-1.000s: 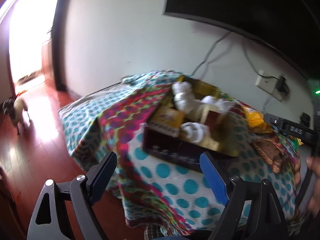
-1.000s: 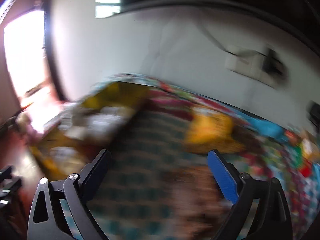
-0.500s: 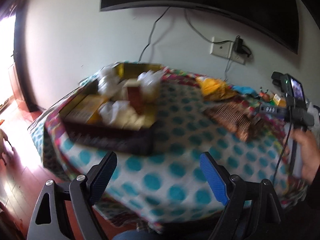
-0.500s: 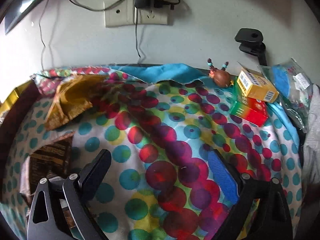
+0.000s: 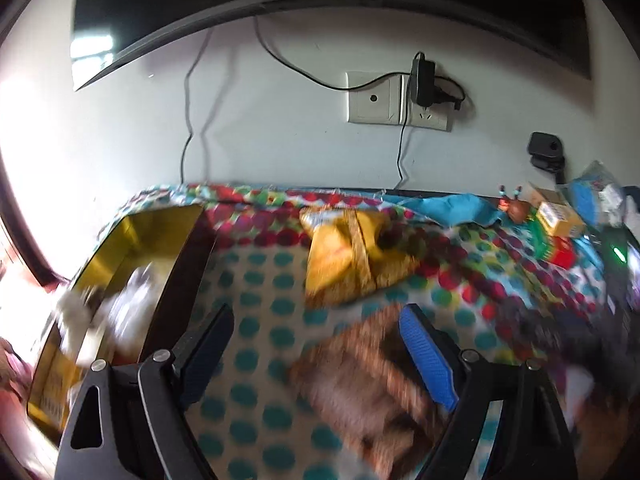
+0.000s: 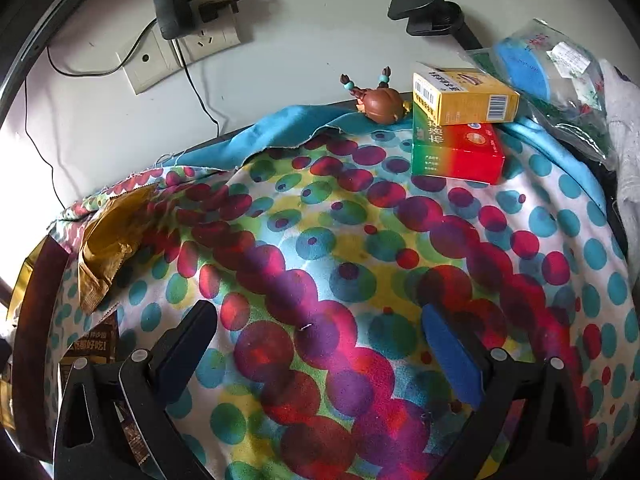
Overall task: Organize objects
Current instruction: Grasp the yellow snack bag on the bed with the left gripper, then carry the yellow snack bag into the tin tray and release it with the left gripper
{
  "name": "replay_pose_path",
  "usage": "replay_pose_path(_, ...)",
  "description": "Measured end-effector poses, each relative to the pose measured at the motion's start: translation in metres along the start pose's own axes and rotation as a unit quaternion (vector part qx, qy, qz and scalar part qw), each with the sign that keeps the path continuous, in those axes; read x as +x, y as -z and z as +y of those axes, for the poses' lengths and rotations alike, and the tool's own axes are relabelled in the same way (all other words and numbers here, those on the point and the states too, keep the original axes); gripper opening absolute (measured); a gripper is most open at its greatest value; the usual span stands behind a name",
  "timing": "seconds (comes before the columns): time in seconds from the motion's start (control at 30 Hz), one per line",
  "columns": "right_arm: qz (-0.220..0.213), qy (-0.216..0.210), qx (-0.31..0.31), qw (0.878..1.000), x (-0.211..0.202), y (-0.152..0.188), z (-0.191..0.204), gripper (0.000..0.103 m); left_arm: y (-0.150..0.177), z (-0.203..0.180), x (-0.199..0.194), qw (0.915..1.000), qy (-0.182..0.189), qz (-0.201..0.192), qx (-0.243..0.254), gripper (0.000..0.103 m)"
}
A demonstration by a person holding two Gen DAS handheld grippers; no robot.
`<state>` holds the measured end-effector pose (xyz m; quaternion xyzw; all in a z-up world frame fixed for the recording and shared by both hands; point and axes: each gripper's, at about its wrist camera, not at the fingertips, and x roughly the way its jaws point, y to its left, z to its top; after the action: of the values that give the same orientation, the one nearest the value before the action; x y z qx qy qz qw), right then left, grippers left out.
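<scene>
Gold-lined box (image 5: 140, 236) holds blurred white bundles (image 5: 132, 304).

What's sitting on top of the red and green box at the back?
A yellow box lies flat on the red and green box, overhanging it to the right. Whatever lies under the lower box is covered; only the dotted cloth shows around it.

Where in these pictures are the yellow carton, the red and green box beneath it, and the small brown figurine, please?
yellow carton (image 6: 466, 98), right wrist view, on its front side face.
red and green box (image 6: 456, 152), right wrist view, on its front face.
brown figurine (image 6: 382, 104), right wrist view, on its rounded body.
</scene>
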<state>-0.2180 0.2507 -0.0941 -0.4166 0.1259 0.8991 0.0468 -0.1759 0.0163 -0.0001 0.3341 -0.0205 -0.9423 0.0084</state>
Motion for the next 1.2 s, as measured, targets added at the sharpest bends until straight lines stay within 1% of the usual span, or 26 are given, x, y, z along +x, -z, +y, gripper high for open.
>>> replay_pose_path(0.03, -0.002, 0.000, -0.005, 1.000, -0.002, -0.001, 0.003, 0.102, -0.009, -0.004, 0.012, 1.0000, -0.003, 0.007, 0.002, 0.087)
replay_pose_path(0.1, -0.011, -0.004, -0.021, 1.000, -0.007, 0.000, 0.010, 0.102, -0.020, -0.009, 0.029, 0.9999, -0.009, 0.010, 0.010, 0.087)
replay_pose_path(0.17, -0.024, -0.004, -0.036, 0.999, -0.011, 0.000, 0.017, 0.102, -0.030, -0.017, 0.050, 0.9995, -0.010, 0.023, 0.021, 0.087)
replay_pose_path(0.3, -0.048, -0.007, -0.070, 0.996, -0.021, 0.002, 0.031, 0.102, -0.044, -0.020, 0.090, 0.9978, -0.008, 0.064, 0.015, 0.087)
replay_pose_path(0.4, -0.072, -0.007, -0.105, 0.992, -0.031, 0.006, 0.045, 0.102, -0.056, -0.027, 0.114, 0.9952, -0.008, 0.093, 0.029, 0.087)
replay_pose_path(0.47, -0.084, -0.005, -0.130, 0.988, -0.035, 0.009, 0.055, 0.102, -0.061, -0.032, 0.136, 0.9903, -0.005, 0.134, 0.037, 0.087)
replay_pose_path(0.53, -0.090, -0.003, -0.145, 0.985, -0.037, 0.011, 0.061, 0.102, -0.064, -0.033, 0.155, 0.9860, 0.002, 0.163, 0.034, 0.087)
replay_pose_path(0.63, -0.092, -0.016, -0.157, 0.983, -0.038, 0.012, 0.065, 0.102, -0.065, -0.034, 0.176, 0.9816, -0.008, 0.187, 0.038, 0.087)
replay_pose_path(0.67, -0.089, -0.027, -0.161, 0.983, -0.038, 0.011, 0.065, 0.102, -0.065, -0.035, 0.181, 0.9800, -0.006, 0.195, 0.040, 0.087)
replay_pose_path(0.7, -0.087, -0.031, -0.162, 0.983, -0.037, 0.011, 0.065, 0.102, -0.063, -0.035, 0.188, 0.9779, -0.001, 0.206, 0.039, 0.087)
replay_pose_path(0.73, -0.085, -0.033, -0.163, 0.982, -0.036, 0.011, 0.065, 0.102, -0.062, -0.036, 0.193, 0.9767, -0.005, 0.210, 0.042, 0.087)
replay_pose_path(0.77, -0.087, -0.035, -0.166, 0.982, -0.037, 0.012, 0.066, 0.102, -0.062, -0.036, 0.193, 0.9779, -0.005, 0.205, 0.042, 0.087)
replay_pose_path(0.8, -0.088, -0.036, -0.169, 0.981, -0.038, 0.012, 0.067, 0.102, -0.061, -0.036, 0.192, 0.9790, -0.005, 0.200, 0.042, 0.084)
replay_pose_path(0.83, -0.090, -0.037, -0.174, 0.980, -0.039, 0.013, 0.069, 0.102, -0.061, -0.035, 0.191, 0.9808, -0.006, 0.191, 0.041, 0.074)
replay_pose_path(0.87, -0.093, -0.037, -0.183, 0.978, -0.040, 0.015, 0.073, 0.102, -0.060, -0.035, 0.189, 0.9818, -0.010, 0.185, 0.042, 0.070)
replay_pose_path(0.9, -0.094, -0.037, -0.189, 0.977, -0.040, 0.016, 0.075, 0.102, -0.060, -0.035, 0.187, 0.9828, -0.016, 0.179, 0.045, 0.060)
replay_pose_path(0.93, -0.095, -0.036, -0.194, 0.976, -0.040, 0.017, 0.077, 0.102, -0.060, -0.034, 0.181, 0.9851, -0.024, 0.163, 0.049, 0.060)
replay_pose_path(1.0, -0.096, -0.037, -0.207, 0.973, -0.040, 0.019, 0.082, 0.102, -0.061, -0.030, 0.171, 0.9888, -0.027, 0.139, 0.046, 0.056)
replay_pose_path(1.07, -0.099, -0.034, -0.216, 0.971, -0.041, 0.021, 0.085, 0.102, -0.062, -0.025, 0.158, 0.9923, -0.033, 0.111, 0.043, 0.056)
replay_pose_path(1.13, -0.101, -0.032, -0.221, 0.970, -0.042, 0.022, 0.087, 0.102, -0.062, -0.017, 0.144, 0.9947, -0.032, 0.093, 0.030, 0.055)
replay_pose_path(1.2, -0.103, -0.024, -0.226, 0.968, -0.042, 0.023, 0.089, 0.103, -0.064, -0.011, 0.135, 0.9956, -0.033, 0.084, 0.024, 0.055)
